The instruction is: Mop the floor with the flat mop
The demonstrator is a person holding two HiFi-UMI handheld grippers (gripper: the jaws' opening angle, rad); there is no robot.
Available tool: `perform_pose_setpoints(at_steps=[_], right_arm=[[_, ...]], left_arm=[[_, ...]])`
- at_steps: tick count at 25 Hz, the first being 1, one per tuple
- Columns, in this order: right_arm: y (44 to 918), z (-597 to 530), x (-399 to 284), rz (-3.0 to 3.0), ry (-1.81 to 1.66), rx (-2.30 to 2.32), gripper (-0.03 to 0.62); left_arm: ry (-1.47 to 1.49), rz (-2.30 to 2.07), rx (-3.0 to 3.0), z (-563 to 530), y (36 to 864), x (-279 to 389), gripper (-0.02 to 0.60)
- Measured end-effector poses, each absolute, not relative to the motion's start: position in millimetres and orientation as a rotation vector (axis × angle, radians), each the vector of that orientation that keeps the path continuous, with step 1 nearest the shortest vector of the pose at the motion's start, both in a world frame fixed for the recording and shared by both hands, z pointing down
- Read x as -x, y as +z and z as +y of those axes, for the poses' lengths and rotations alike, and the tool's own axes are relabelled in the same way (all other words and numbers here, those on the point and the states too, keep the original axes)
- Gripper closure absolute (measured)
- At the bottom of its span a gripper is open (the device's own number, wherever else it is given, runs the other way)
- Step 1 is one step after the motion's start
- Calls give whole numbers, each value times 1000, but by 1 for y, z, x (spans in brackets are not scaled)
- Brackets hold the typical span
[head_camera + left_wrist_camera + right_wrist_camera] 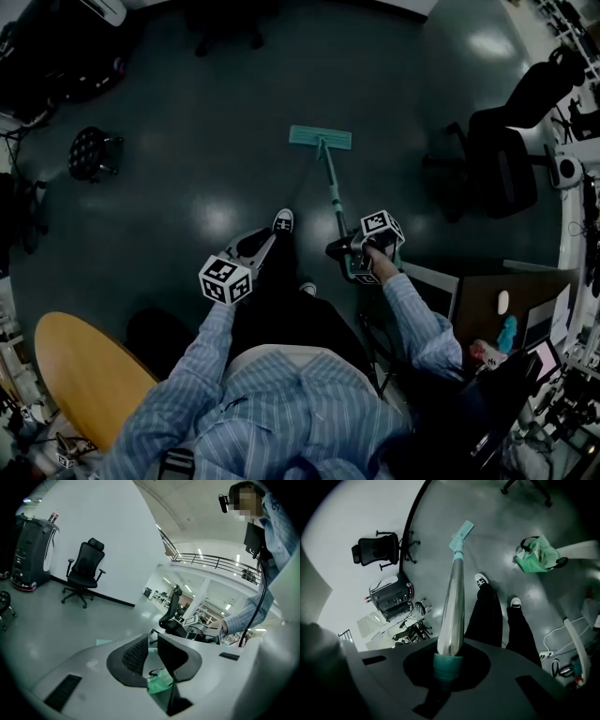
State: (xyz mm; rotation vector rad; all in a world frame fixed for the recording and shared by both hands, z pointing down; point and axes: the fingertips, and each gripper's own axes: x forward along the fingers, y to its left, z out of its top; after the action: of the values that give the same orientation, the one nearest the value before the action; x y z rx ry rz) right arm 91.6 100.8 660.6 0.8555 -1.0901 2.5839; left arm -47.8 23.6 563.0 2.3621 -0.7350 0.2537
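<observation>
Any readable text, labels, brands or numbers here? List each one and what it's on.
No text is readable.
The cube on the left gripper and the cube on the right gripper: square marker patterns only, no words.
The mop, in the right gripper: no print shows.
The green cloth, in the left gripper: no print shows.
The black machine: any label too blurred.

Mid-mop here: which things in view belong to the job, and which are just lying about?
Job: flat mop, its handle clamped in the right gripper; the floor.
Lying about: office chair, black stool, round wooden table; green cloth pinched in the left gripper, no use apparent.
</observation>
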Motion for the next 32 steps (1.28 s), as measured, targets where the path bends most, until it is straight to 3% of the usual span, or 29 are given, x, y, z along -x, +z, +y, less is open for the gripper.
perform_pose_setpoints(at_steps=[13,32], right_arm=[[641,324,-93,-1055,2549,-721,585],[607,454,-116,-1022,2467,-692,585]], left_arm=[[243,-729,-2397,137,546,60,517],[247,-613,-2471,208,534,45,517]])
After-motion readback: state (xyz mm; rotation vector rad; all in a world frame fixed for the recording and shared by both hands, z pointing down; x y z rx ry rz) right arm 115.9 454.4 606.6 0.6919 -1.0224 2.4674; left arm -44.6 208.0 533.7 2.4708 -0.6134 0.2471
